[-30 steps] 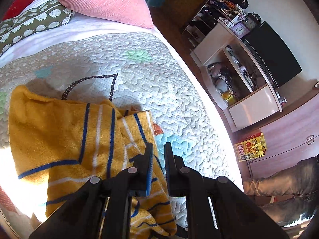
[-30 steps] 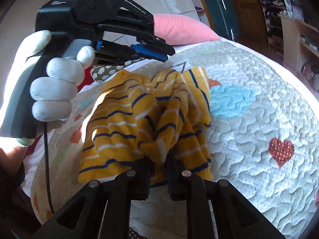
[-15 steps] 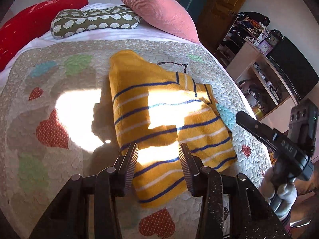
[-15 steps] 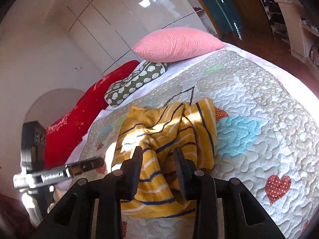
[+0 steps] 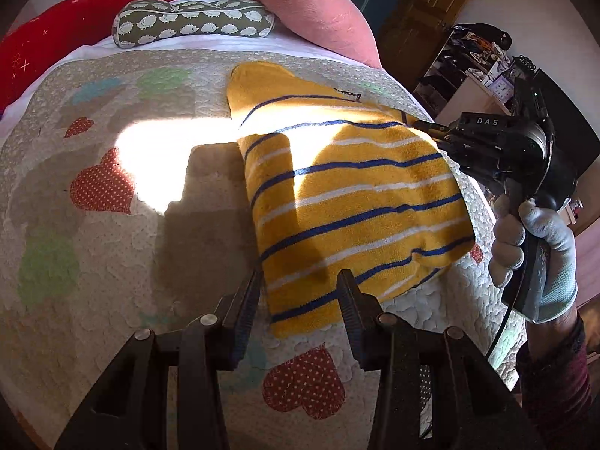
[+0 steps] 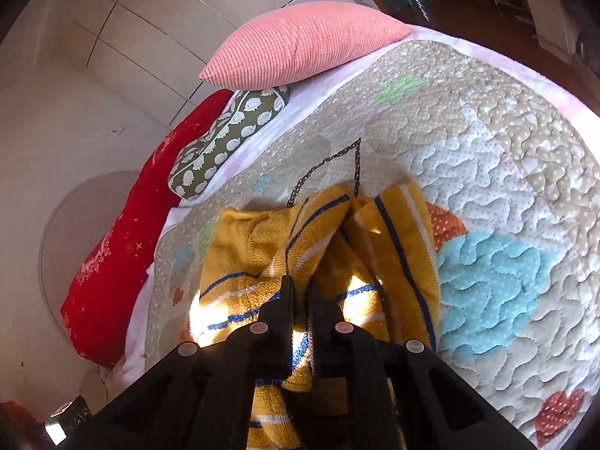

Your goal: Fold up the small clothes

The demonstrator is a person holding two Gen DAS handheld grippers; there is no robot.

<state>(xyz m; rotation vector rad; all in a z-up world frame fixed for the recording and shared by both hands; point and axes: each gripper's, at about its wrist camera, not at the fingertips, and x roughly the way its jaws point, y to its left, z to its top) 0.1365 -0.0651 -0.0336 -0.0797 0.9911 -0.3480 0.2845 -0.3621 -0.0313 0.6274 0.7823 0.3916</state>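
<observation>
A yellow garment (image 5: 356, 195) with blue and white stripes lies folded on the quilted bedspread (image 5: 93, 281). My left gripper (image 5: 298, 300) hovers over its near corner, open, and the cloth's edge shows between the fingers without being pinched. At the garment's far right edge, a gloved hand (image 5: 532, 247) holds my right gripper (image 5: 416, 124). In the right wrist view the right gripper (image 6: 300, 292) is shut on a raised fold of the yellow garment (image 6: 397, 232).
A pink pillow (image 5: 307, 11), a green hedgehog-print cushion (image 5: 191, 24) and a red cushion (image 5: 63, 37) line the head of the bed. Shelving with clutter (image 5: 483, 75) stands past the bed's right edge. Bright sunlight falls across the quilt's middle.
The left gripper let go of the garment, opened and drew back toward the near side. The right gripper opened, moved to the far right edge and shut on a fold. The garment now lies flatter.
</observation>
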